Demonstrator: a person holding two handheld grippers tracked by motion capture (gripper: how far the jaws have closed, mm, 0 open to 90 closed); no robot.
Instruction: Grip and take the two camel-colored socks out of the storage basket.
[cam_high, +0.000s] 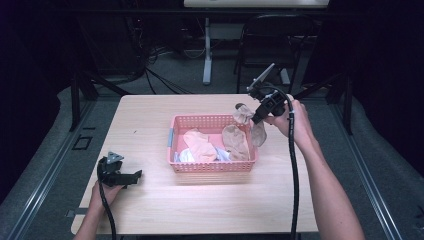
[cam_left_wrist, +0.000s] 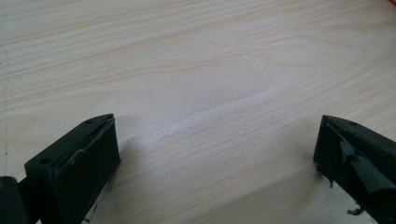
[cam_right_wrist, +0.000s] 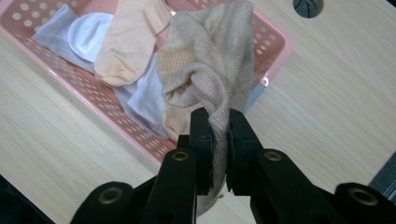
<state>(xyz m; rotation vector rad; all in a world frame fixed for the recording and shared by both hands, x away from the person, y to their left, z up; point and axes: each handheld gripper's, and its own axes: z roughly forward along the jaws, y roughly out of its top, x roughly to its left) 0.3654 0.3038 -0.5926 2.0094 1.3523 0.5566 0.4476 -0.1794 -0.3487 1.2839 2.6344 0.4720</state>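
Gripping a beige knitted sock (cam_right_wrist: 210, 70), our right gripper (cam_right_wrist: 219, 135) has its black jaws clenched on the fabric, which bunches just beyond the jaw tips and hangs above the near rim of the pink perforated plastic basket (cam_right_wrist: 93, 88). Past those jaws, inside the basket, lie a peach sock (cam_right_wrist: 128, 42) and white socks (cam_right_wrist: 88, 35). Our left gripper (cam_left_wrist: 215, 154) rests with its jaws released and wide apart, bare pale wooden tabletop (cam_left_wrist: 210, 70) between them. Around the table we see grey carpet (cam_high: 190, 75), black cables and a dark chair (cam_high: 272, 45).
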